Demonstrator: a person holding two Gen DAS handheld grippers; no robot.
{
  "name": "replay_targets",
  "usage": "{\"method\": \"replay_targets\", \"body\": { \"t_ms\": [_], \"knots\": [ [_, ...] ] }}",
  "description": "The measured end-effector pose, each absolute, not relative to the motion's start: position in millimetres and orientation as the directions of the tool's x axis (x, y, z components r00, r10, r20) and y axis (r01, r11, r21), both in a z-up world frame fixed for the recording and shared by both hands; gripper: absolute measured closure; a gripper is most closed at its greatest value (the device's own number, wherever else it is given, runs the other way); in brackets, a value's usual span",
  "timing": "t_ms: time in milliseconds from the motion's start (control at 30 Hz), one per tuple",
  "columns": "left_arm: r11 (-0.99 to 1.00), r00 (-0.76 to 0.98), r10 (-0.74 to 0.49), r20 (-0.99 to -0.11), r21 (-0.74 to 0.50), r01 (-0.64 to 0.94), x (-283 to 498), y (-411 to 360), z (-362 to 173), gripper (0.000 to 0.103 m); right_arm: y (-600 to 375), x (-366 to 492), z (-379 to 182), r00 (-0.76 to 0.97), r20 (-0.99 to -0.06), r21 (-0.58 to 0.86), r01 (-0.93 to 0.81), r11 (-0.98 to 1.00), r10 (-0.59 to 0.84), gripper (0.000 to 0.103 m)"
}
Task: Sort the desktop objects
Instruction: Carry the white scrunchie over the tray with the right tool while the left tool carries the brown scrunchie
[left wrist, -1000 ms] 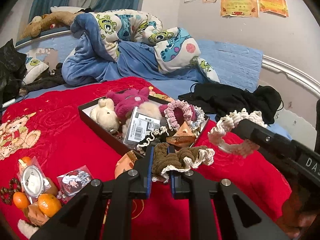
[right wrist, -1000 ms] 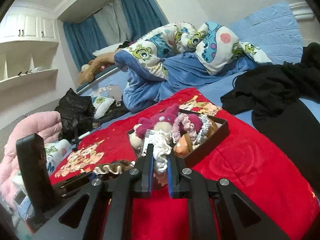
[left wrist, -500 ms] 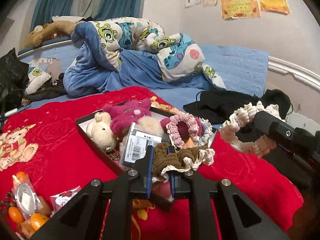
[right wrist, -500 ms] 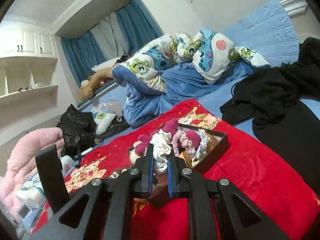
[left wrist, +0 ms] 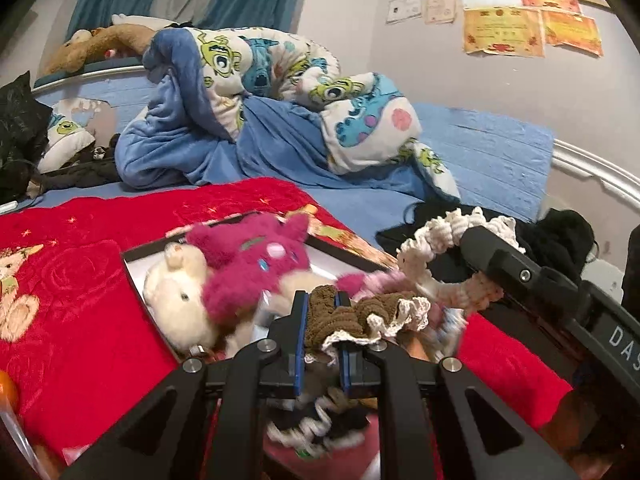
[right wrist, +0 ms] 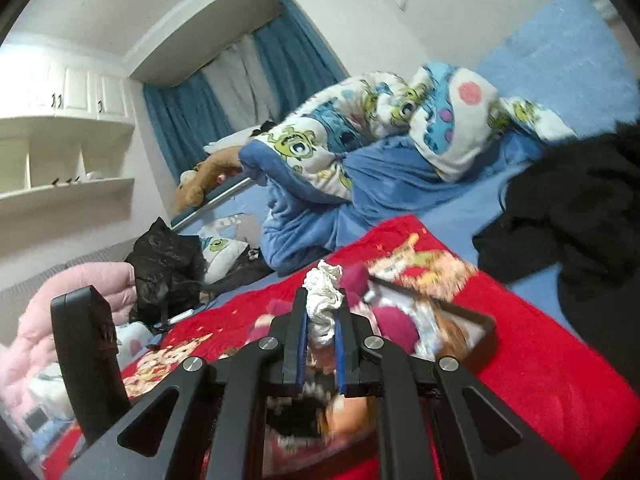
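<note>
My left gripper (left wrist: 323, 312) is shut on a brown scrunchie with white lace trim (left wrist: 352, 314), held over the dark open box (left wrist: 134, 276). The box holds a cream plush bear (left wrist: 180, 300), a magenta plush toy (left wrist: 248, 264) and a pink scrunchie (left wrist: 384, 280). My right gripper (right wrist: 320, 308) is shut on a cream knitted scrunchie (right wrist: 324, 300); it also shows in the left wrist view (left wrist: 444, 240), hanging from the right gripper's finger just right of the box. In the right wrist view the box (right wrist: 476, 336) lies below and right of the fingers.
The box sits on a red blanket (left wrist: 72, 320) on a bed. A blue cartoon duvet (left wrist: 260, 100) is heaped behind. Black clothing (right wrist: 568, 208) lies to the right, a black bag (right wrist: 168, 264) and pink quilt (right wrist: 52, 308) to the left. An orange (left wrist: 6, 396) shows at the left edge.
Both grippers have moved forward and up toward the box, each still holding its scrunchie. The small items at the left have slid out of the left wrist view.
</note>
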State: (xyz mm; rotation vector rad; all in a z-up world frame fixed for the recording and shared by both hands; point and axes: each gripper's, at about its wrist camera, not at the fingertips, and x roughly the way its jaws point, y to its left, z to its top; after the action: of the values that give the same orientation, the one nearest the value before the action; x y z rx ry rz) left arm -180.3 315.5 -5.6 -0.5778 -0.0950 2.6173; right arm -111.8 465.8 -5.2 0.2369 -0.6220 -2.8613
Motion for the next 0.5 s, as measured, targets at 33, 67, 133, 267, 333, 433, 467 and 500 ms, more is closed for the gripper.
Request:
{"method": "replay_targets", "body": {
  "t_ms": [33,67,133,267,333,433,467,500],
  "knots": [
    [-0.900,-0.820,0.434,-0.372,-0.157,-0.406,-185,314,-4,0.091,464,-119,-4,-0.964,-0.109,0.425,0.175,-0.888,-0.242,0.091],
    [-0.907,-0.831,0.421,-0.364,-0.155,-0.391,-189,311,-3,0.091,462,-124,-2,-0.960,-0.104,0.422,0.194,-0.886,-0.260,0.091],
    [-0.907,-0.831,0.421,-0.364,-0.162,-0.389,-193,305,-4,0.091,453,-131,0,-0.959,-0.112,0.378,0.200,-0.904,-0.259,0.091],
    [-0.901,-0.812,0.433,-0.391,-0.151,-0.408,-198,305,-14,0.091,443,-132,-12,-0.949,-0.141,0.348,0.221,-0.911,-0.283,0.091],
    [-0.901,-0.815,0.430,-0.389,-0.133,-0.412,-195,308,-15,0.091,444,-132,-19,-0.947,-0.165,0.368,0.201,-0.908,-0.277,0.091],
    [-0.900,-0.818,0.429,-0.383,-0.100,-0.425,-190,313,-16,0.091,448,-126,-22,-0.952,-0.158,0.377,0.188,-0.907,-0.262,0.091],
    [-0.899,-0.817,0.429,-0.386,-0.091,-0.429,-189,315,-16,0.091,449,-125,-22,-0.952,-0.154,0.378,0.190,-0.906,-0.263,0.091],
    [-0.899,-0.816,0.427,-0.390,-0.083,-0.431,-189,316,-17,0.091,448,-124,-23,-0.952,-0.155,0.375,0.191,-0.907,-0.264,0.091]
  ]
}}
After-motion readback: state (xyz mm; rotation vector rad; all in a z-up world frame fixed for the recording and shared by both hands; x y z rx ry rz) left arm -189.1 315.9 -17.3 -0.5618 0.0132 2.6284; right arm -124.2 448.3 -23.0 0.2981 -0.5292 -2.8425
